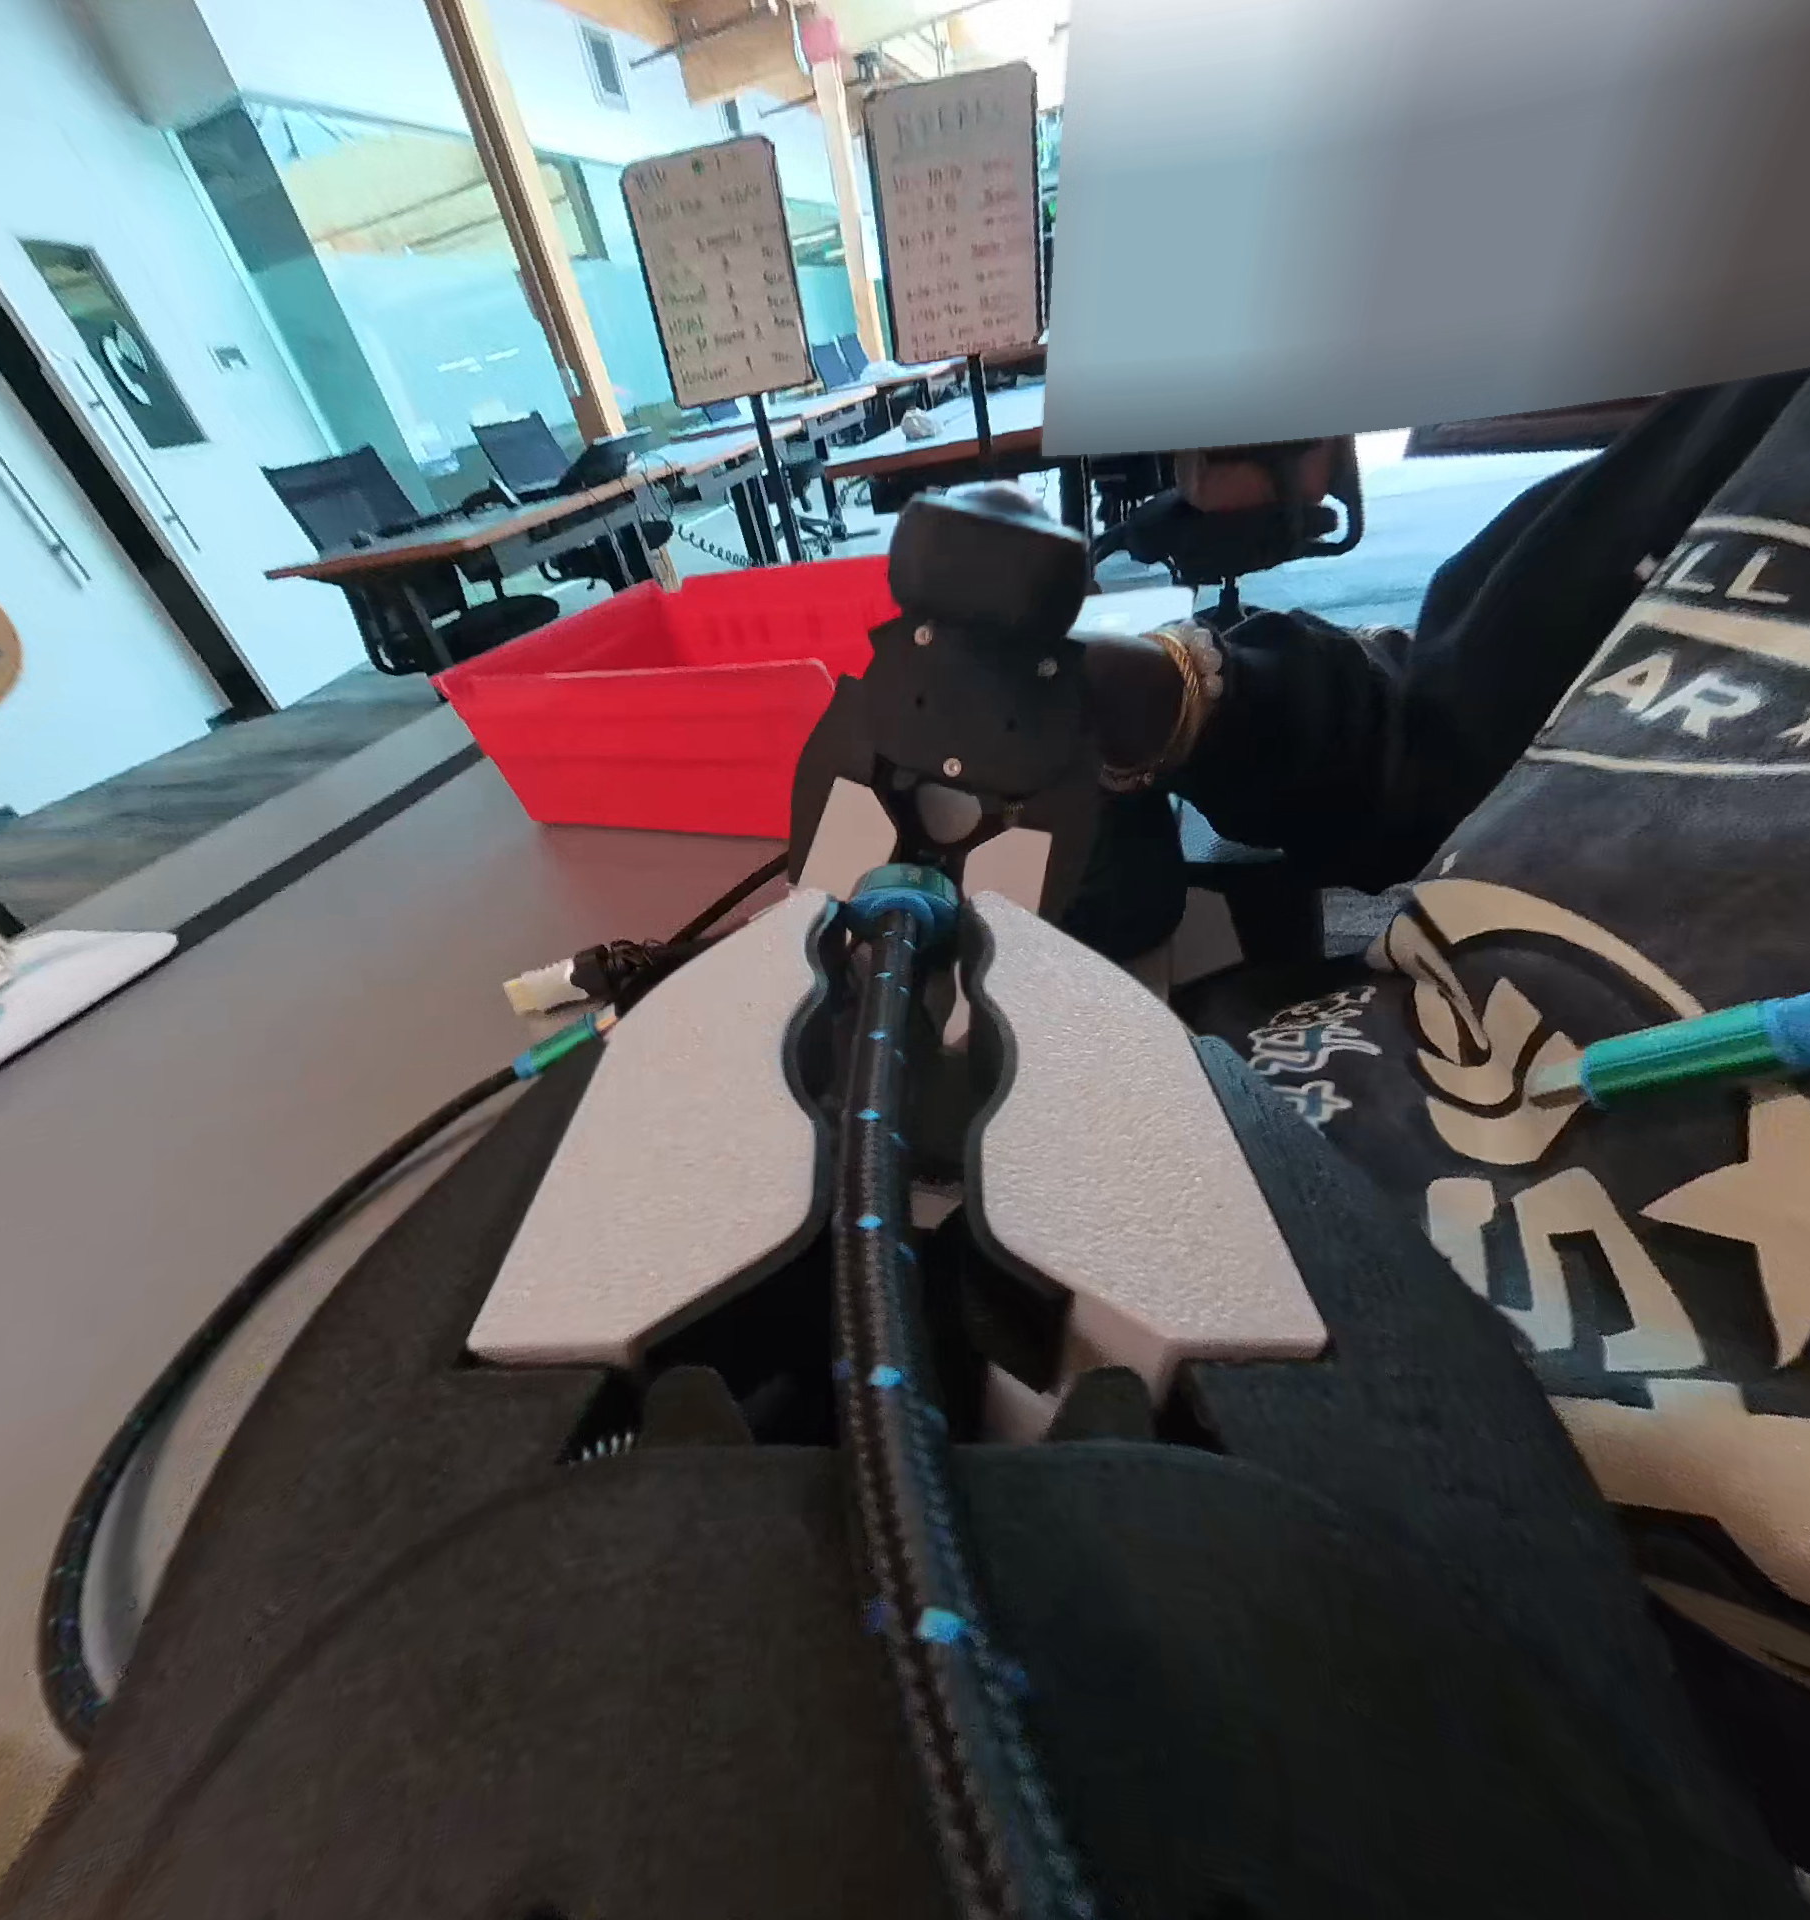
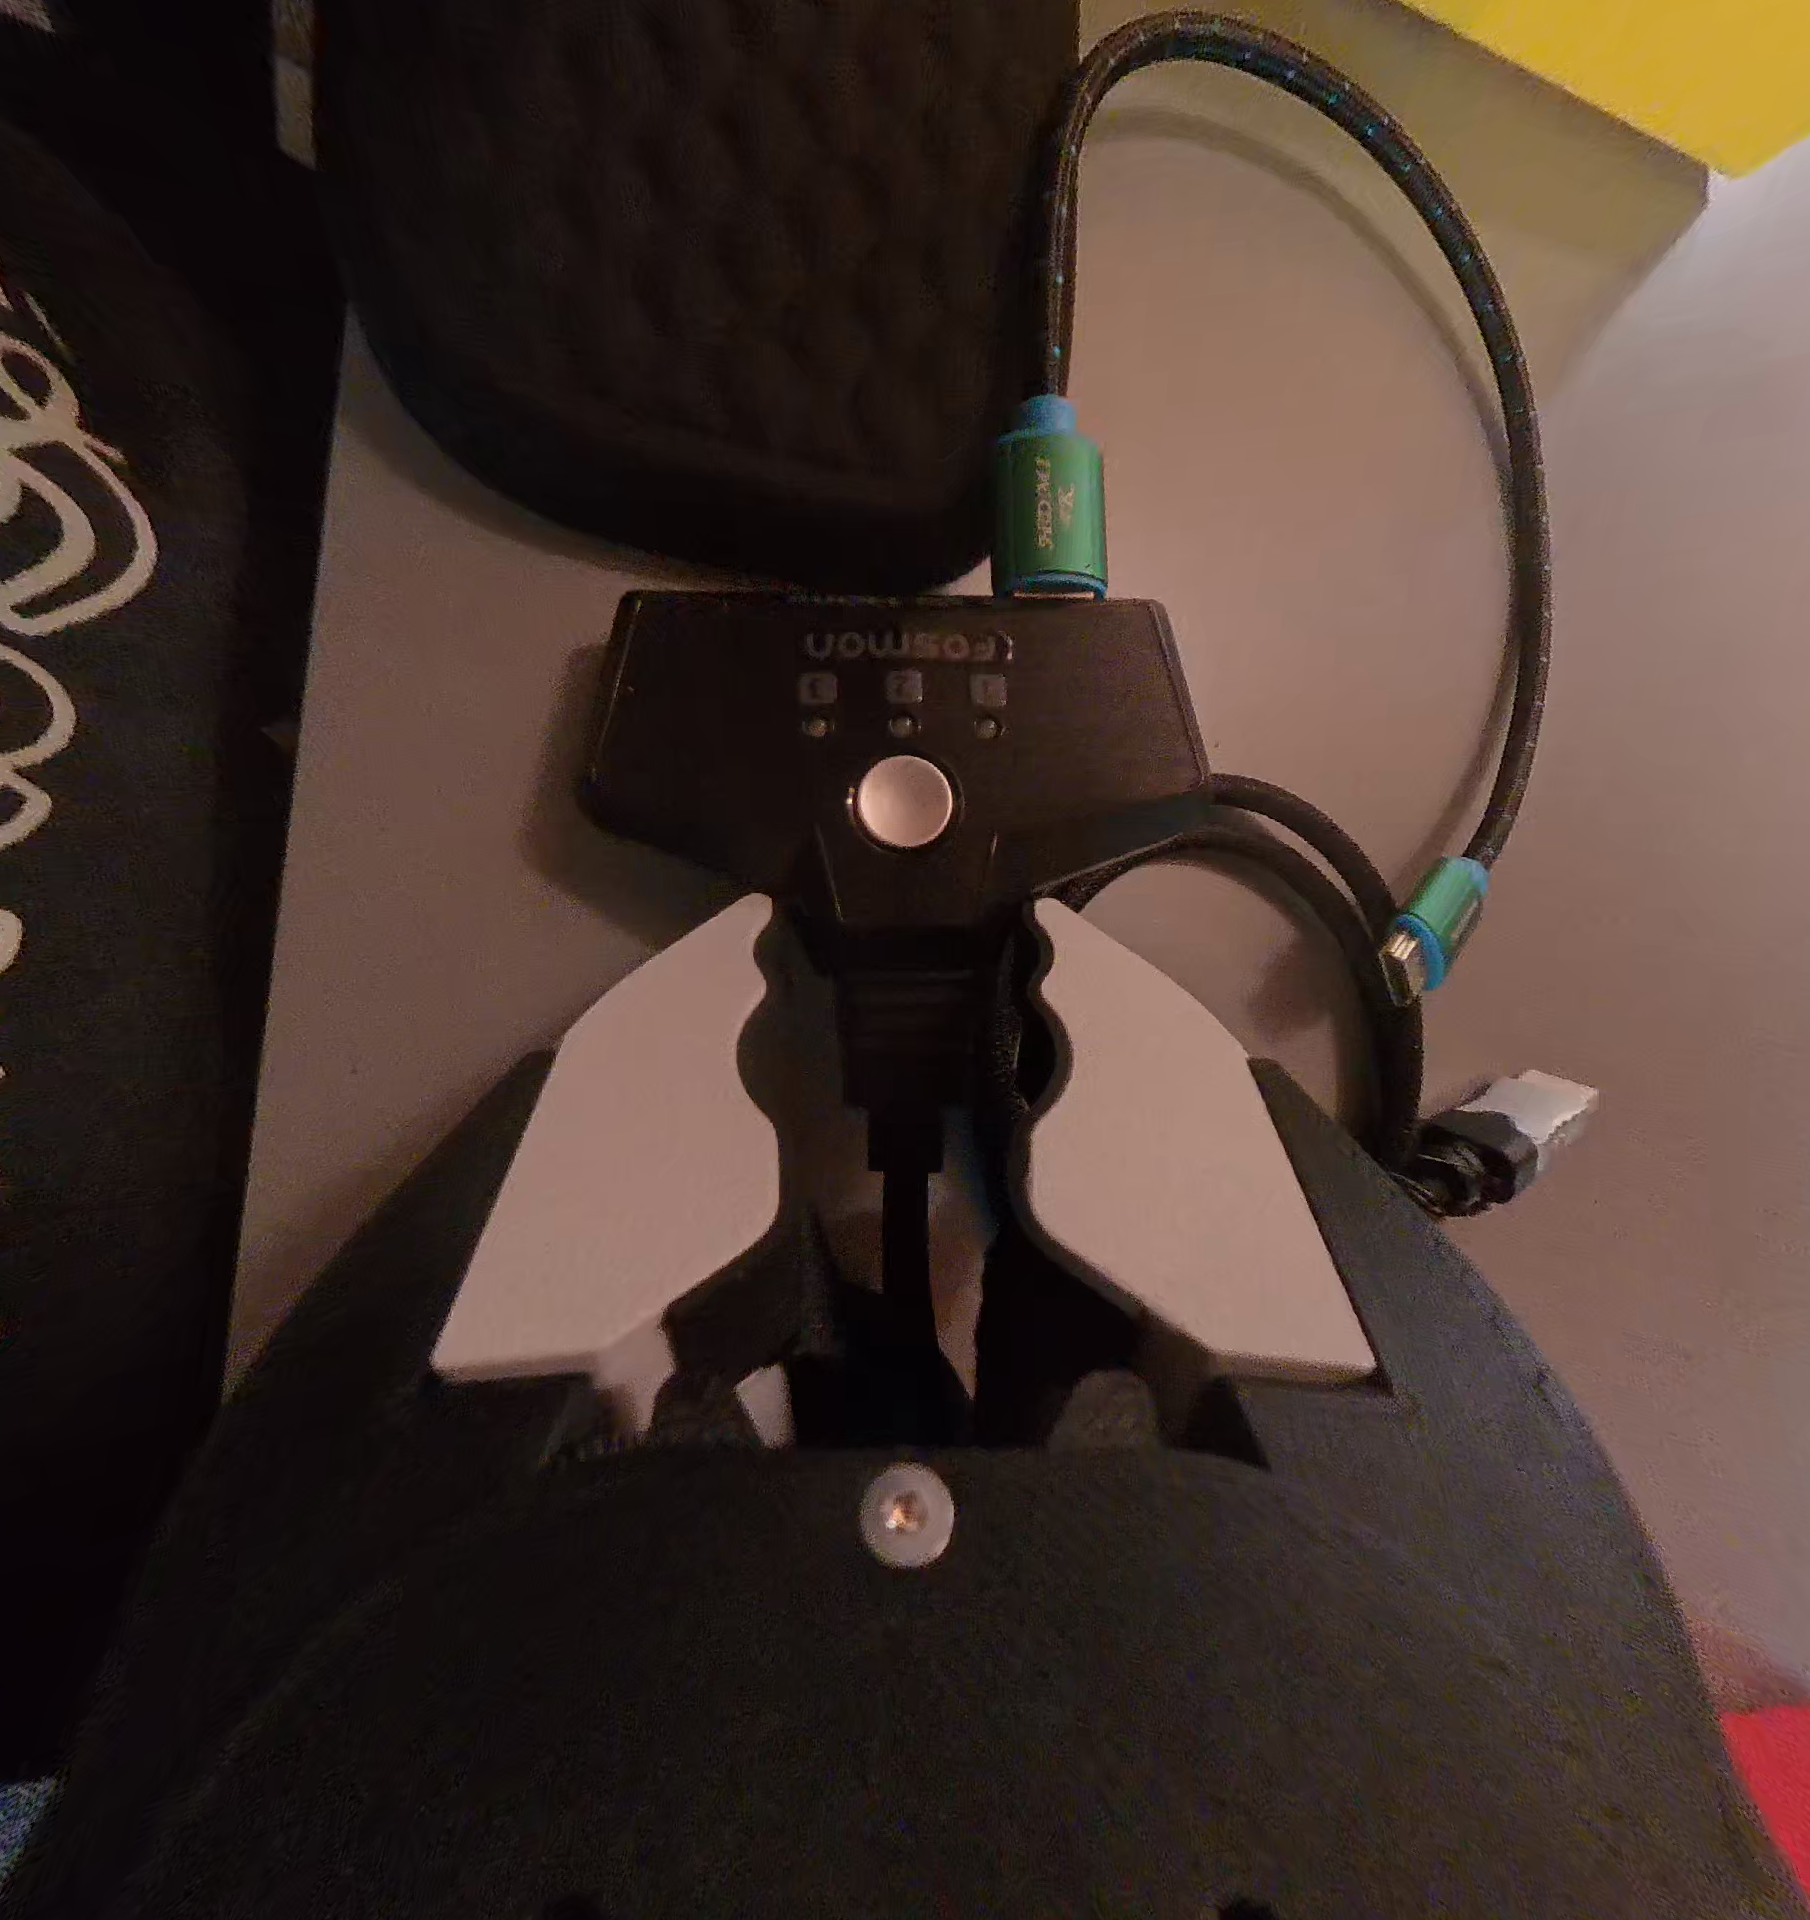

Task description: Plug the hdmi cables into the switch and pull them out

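My left gripper (image 1: 896, 920) is shut on a black-and-blue braided HDMI cable (image 1: 880, 1195), just behind its green and blue plug (image 1: 893, 896). In the right wrist view that plug (image 2: 1048, 504) is seated in the right-hand port on the far edge of the black switch (image 2: 901, 707). My right gripper (image 2: 901, 920) is shut on the switch's narrow tail, white fingers (image 2: 631, 1122) on either side. It faces me in the left wrist view (image 1: 948, 717), held by a hand. The cable's other green plug (image 2: 1436, 930) lies free on the table.
The switch's own black lead ends in a silver plug (image 2: 1535, 1103) on the table (image 2: 1659, 831). Another green plug (image 1: 1690, 1049) rests on the person's dark printed top (image 1: 1607, 727). A red bin (image 1: 652, 707) stands behind. A dark textured bulk (image 2: 672, 260) sits just beyond the switch.
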`<state>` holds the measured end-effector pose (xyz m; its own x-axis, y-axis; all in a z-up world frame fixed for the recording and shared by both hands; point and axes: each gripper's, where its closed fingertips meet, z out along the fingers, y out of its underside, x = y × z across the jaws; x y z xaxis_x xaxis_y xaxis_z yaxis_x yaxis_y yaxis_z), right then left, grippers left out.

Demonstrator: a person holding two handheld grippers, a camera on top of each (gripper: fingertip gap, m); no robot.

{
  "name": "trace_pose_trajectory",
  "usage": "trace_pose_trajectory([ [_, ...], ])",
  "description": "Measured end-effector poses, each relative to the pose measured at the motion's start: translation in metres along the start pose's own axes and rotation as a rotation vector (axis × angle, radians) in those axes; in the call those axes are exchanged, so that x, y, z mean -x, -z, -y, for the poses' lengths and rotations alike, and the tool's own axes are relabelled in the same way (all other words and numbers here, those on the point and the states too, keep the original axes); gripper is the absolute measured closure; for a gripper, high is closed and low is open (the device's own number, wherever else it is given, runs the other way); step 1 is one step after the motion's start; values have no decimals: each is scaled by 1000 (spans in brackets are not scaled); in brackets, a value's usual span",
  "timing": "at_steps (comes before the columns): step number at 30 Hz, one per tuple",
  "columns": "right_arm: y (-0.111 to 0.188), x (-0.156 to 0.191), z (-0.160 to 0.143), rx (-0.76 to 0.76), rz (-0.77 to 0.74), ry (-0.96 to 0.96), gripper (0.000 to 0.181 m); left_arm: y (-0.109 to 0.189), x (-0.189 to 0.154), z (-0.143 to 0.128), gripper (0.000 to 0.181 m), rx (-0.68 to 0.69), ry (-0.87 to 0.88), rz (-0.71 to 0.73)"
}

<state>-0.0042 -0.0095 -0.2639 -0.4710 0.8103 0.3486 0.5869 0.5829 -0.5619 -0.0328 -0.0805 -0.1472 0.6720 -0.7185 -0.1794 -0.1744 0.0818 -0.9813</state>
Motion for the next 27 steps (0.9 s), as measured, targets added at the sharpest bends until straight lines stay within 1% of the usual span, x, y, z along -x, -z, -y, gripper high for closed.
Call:
trace_pose_trajectory([
  [2, 1, 2, 0, -13, 18, -14, 139, -3, 1, -9, 161, 19, 7, 6],
  [4, 8, 2, 5, -80, 34, -32, 139, -4, 0, -14, 161, 23, 12, 2],
  [7, 29, -3, 21, -252, 70, -120, 139, -2, -3, -17, 161, -1, 24, -13],
  [10, 48, -6, 32, -416, 126, -134, 140, -1, -2, -17, 161, -25, 46, -29],
  [12, 53, -5, 36, -484, 161, -137, 140, -1, 0, -18, 162, -27, 64, -34],
  [18, 46, 1, 37, -453, 138, -79, 140, -2, -9, -19, 161, -21, 17, -64],
  [23, 48, 0, 41, -476, 118, -73, 140, -5, -14, -24, 161, 17, -14, -81],
  [27, 46, -1, 42, -469, 104, -61, 140, -6, -15, -24, 161, 14, -9, -91],
])
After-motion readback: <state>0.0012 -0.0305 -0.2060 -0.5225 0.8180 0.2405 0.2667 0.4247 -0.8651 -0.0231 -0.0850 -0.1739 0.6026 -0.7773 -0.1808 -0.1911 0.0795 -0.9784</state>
